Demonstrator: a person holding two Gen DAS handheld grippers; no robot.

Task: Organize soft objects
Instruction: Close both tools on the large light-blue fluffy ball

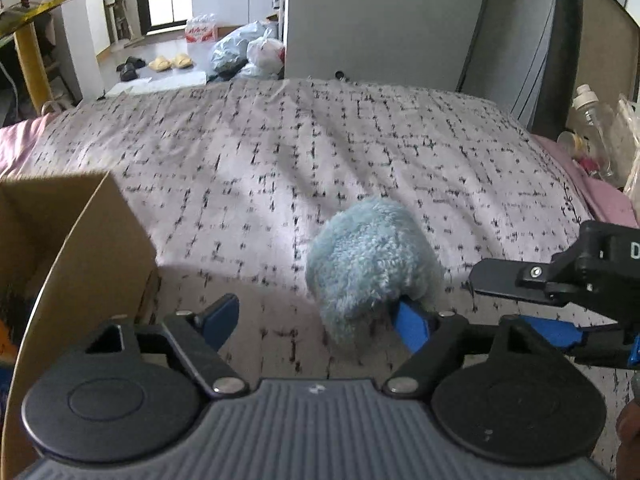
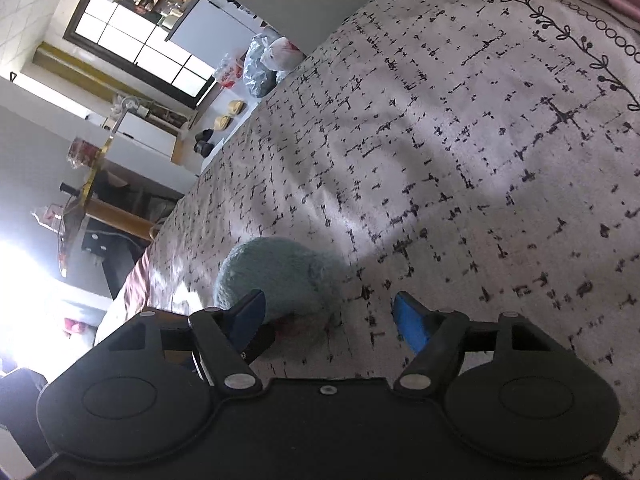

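A fluffy light-blue plush toy (image 1: 368, 264) lies on the patterned bedspread (image 1: 280, 152). My left gripper (image 1: 316, 322) stands open just in front of it. Its right blue pad touches the toy's near side, and its left pad is well apart from it. My right gripper (image 1: 504, 304) comes in from the right, close beside the toy. In the right wrist view the plush toy (image 2: 280, 272) sits by the left finger of my right gripper (image 2: 330, 320), which is open with bare bedspread (image 2: 440, 160) between its pads.
An open cardboard box (image 1: 92, 248) stands on the bed at the near left. A plastic bottle (image 1: 588, 108) and bags sit past the bed's right edge. Plastic bags (image 1: 256, 52) and slippers (image 1: 172, 62) lie on the floor beyond the far edge.
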